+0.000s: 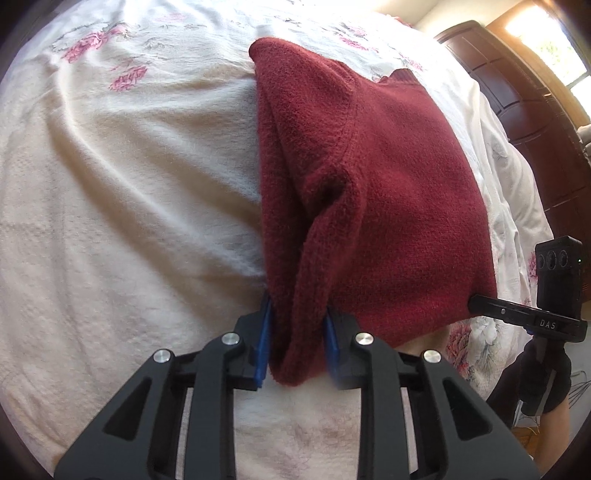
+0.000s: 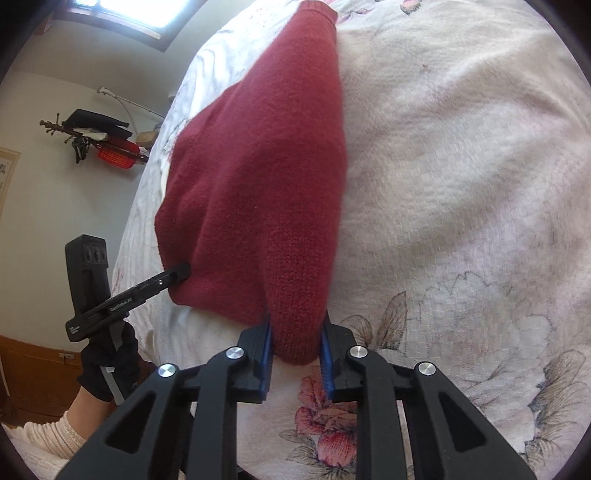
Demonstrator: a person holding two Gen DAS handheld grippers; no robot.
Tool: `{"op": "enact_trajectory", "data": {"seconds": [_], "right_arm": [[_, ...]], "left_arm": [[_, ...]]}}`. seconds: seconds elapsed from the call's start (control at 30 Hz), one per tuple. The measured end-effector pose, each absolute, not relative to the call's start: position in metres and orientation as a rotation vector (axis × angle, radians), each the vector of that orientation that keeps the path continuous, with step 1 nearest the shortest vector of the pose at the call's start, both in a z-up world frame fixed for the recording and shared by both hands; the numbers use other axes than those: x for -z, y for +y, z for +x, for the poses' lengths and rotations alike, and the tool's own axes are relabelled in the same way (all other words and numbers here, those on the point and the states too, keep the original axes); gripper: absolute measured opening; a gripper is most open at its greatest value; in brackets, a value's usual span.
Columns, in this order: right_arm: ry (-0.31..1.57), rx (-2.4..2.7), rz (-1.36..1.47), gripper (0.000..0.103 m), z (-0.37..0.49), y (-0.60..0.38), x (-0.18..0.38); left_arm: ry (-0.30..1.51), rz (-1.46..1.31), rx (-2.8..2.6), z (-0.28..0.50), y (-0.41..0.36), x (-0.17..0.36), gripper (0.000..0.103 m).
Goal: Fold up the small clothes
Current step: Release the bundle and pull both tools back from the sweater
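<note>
Red sweater (image 1: pixel 388 192) lies on the bed (image 1: pixel 129 203), its hem end towards the near edge. Sides appear already folded in, forming a narrow panel; judged partly complete, with the lengthwise fold outstanding. Left gripper (image 1: pixel 297 332) is closed on the hem's left corner; right gripper (image 2: pixel 297 339) is clamped on the right corner, both with thick fabric between blue pads (image 1: pixel 263 347). Open bedspread beyond the collar and alongside offers ample room.

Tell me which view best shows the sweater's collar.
The left wrist view: the ribbed collar lies in sight at the far edge of the red sweater. The right wrist view shows only a ribbed edge at the sweater's far tip.
</note>
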State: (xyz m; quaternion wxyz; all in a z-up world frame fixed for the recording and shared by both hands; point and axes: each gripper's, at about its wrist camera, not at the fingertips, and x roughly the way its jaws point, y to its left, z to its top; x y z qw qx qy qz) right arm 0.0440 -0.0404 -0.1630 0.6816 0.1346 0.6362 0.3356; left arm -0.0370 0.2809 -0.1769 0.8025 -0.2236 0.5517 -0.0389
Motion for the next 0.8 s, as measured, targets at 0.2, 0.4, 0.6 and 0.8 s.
{"op": "enact_trajectory", "data": {"seconds": [0.2, 0.4, 0.6, 0.8], "right_arm": [[1.440, -0.724, 0.308, 0.024, 0.043, -0.040, 0.183], [1.432, -0.702, 0.359, 0.030, 0.039, -0.043, 0.178], [1.378, -0.630, 0.249, 0.060, 0.020, -0.044, 0.144], [1.310, -0.552, 0.071, 0.086, -0.008, -0.031, 0.112]], "left_arm": [[1.170, -0.501, 0.077, -0.042, 0.289, 0.187, 0.035], [1.159, -0.492, 0.047, -0.050, 0.289, 0.180, 0.047], [1.155, -0.406, -0.036, -0.072, 0.285, 0.155, 0.066], [1.161, -0.391, -0.121, -0.098, 0.287, 0.131, 0.076]]}}
